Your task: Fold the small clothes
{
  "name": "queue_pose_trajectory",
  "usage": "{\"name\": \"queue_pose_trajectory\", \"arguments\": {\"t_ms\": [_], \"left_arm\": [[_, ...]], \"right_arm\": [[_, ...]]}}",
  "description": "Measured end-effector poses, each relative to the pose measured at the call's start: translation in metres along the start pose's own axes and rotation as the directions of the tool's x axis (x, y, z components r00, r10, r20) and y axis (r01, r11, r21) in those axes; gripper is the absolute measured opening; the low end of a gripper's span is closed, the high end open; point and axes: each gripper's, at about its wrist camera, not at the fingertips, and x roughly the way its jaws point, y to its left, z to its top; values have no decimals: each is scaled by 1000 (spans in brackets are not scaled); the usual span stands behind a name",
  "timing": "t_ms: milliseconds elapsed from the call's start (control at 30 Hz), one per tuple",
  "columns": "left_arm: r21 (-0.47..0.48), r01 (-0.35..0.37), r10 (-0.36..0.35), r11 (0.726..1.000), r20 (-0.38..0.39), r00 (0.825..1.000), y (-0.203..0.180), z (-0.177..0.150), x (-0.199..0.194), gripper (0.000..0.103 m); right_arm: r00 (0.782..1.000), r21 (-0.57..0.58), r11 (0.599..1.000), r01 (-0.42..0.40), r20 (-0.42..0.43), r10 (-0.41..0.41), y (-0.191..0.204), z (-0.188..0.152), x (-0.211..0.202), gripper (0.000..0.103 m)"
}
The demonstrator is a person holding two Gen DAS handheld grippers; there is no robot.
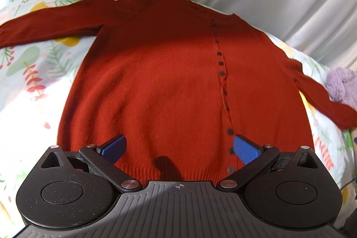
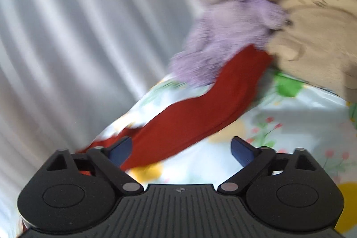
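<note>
Red cardigan (image 1: 169, 81) lying flat on floral sheet (image 1: 29, 73). L gripper (image 1: 179, 148) hanging wide open over its hem, holding nothing; R gripper (image 2: 181, 150) gaping empty over its sleeve (image 2: 200, 104), beside purple knit (image 2: 225, 32).

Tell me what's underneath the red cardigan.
The red cardigan lies spread flat on a floral bedsheet, which shows all around it. Whatever sits directly beneath its body is covered.

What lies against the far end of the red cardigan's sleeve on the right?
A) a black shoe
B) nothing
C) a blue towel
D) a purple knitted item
D: the red cardigan stretches its sleeve up to a purple knitted item, with a beige garment beside it.
</note>
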Motion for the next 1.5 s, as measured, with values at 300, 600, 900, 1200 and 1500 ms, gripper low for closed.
{"name": "queue_pose_trajectory", "arguments": {"t_ms": [300, 600, 900, 1200, 1500], "left_arm": [[-27, -39, 38, 999, -11, 999, -12, 27, 31, 103], [-80, 84, -83, 993, 6, 997, -8, 57, 40, 103], [-107, 357, -352, 928, 60, 934, -12, 110, 66, 103], [-173, 301, -314, 938, -54, 948, 26, 122, 121, 93], [-202, 344, -369, 917, -103, 924, 31, 133, 152, 66]], "right_arm": [[991, 187, 974, 131, -37, -126, -70, 41, 106, 42], [991, 22, 993, 119, 56, -120, -24, 49, 104, 6], [790, -544, 581, -605, -317, 525, 203, -59, 25, 15], [783, -428, 668, -609, -458, 421, 176, -117, 35, 44], [821, -310, 795, -522, -433, 371, 147, -108, 41, 43]]}}
